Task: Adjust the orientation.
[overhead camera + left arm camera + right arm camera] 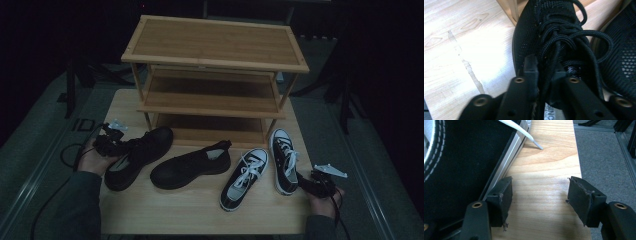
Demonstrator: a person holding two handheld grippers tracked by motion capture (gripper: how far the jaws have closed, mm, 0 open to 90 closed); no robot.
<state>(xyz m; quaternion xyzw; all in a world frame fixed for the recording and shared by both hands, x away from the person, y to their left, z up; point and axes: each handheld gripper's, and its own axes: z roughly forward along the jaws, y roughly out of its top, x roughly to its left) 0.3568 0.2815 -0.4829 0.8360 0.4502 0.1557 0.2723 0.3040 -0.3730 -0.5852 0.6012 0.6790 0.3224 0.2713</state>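
A black mesh sneaker (136, 156) lies at the table's left with its toe toward the rack. My left gripper (108, 139) sits at its heel end. In the left gripper view the gripper (545, 71) is shut on the laces and tongue of that sneaker (564, 22). Two black-and-white canvas sneakers (244, 178) (283, 161) lie at the right. My right gripper (320, 184) is just right of the far one's heel. In the right gripper view it (539, 195) stands open over bare wood, its left pad (503, 195) beside that sneaker's (461, 157) white sole.
A three-shelf wooden rack (215, 60) stands at the back of the table (200, 210). A black slip-on shoe (191, 165) lies between the mesh sneaker and the canvas pair. The table's right edge (580, 167) is close to my right gripper, grey floor beyond.
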